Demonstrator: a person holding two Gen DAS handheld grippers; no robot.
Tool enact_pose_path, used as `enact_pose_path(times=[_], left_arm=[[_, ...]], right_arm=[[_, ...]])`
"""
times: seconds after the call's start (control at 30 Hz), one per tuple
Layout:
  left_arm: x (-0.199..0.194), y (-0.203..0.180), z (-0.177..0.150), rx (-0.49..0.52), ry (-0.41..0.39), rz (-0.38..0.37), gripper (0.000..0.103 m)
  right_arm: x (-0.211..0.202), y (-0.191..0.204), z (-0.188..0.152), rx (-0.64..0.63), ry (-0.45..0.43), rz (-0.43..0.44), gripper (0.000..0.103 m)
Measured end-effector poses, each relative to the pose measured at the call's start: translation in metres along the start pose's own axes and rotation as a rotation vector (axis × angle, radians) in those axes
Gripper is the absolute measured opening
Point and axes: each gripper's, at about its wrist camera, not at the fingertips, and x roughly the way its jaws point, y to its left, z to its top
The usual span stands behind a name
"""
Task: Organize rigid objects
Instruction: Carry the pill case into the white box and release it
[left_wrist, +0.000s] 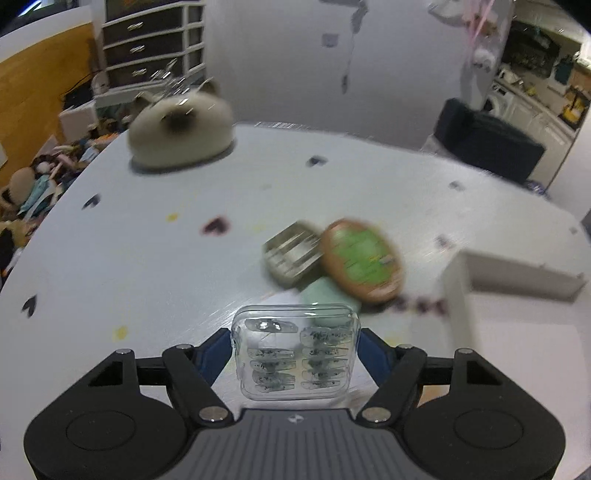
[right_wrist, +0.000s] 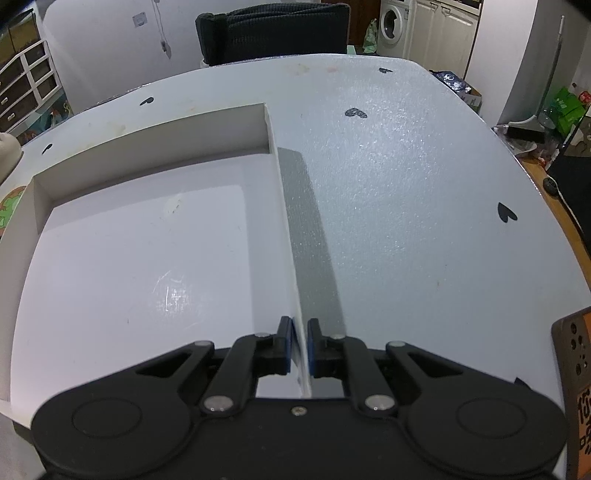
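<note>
A clear plastic case (left_wrist: 295, 354) with several decorated false nails inside sits between the blue pads of my left gripper (left_wrist: 295, 334), which is shut on its two sides. The case is sharp while the table behind it is blurred. Beyond it lie a silvery tin (left_wrist: 291, 254), an oval box with a green lid (left_wrist: 360, 258) and a mint-green piece (left_wrist: 328, 295). My right gripper (right_wrist: 300, 343) is shut on the thin right wall (right_wrist: 291, 240) of a shallow white box (right_wrist: 129, 258), which holds nothing.
A furry cream cat-shaped thing (left_wrist: 181, 129) stands at the far left of the white table (left_wrist: 129, 258). The white box's corner (left_wrist: 517, 273) shows at the right. A dark chair (right_wrist: 273, 33) stands behind the table. A brown-orange device (right_wrist: 576, 387) sits at the right edge.
</note>
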Motion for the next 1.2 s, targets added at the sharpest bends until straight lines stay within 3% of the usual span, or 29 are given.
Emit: enact_pose_path(times=[0.27,0.43,0.53,0.8,1.0,1.07,1.1,1.2], left_arm=[[-0.014,-0.092,0.033,0.083,0.002,-0.230,0.074],[0.011,-0.166,0.028,0.127,0.111,-0.418,0.074],[0.039,-0.210,0.021,0.119,0.196,-0.484,0.074],[0.098,-0.302,0.011,0.109,0.344,-0.534,0.074],[0.119,-0.330,0.021,0.109,0.295,-0.511,0.075],[0.122,-0.337,0.023,0.115,0.274,-0.496,0.085],[0.122,-0.337,0.023,0.117,0.264,-0.488,0.094],[0.119,-0.334,0.022,0.108,0.244,-0.479,0.098]], right_arm=[[0.000,-0.002,-0.002,0.022,-0.007,0.008,0.009],[0.000,-0.004,0.000,0.038,0.002,0.009,0.009],[0.000,-0.003,0.000,0.035,-0.002,0.007,0.009],[0.001,0.000,-0.001,0.011,-0.015,0.013,0.008],[0.001,-0.001,-0.002,0.001,-0.016,0.029,0.007],[0.001,-0.002,-0.002,0.000,-0.017,0.031,0.007],[0.001,-0.002,-0.003,0.000,-0.019,0.031,0.007],[0.001,-0.003,-0.004,0.000,-0.026,0.030,0.007]])
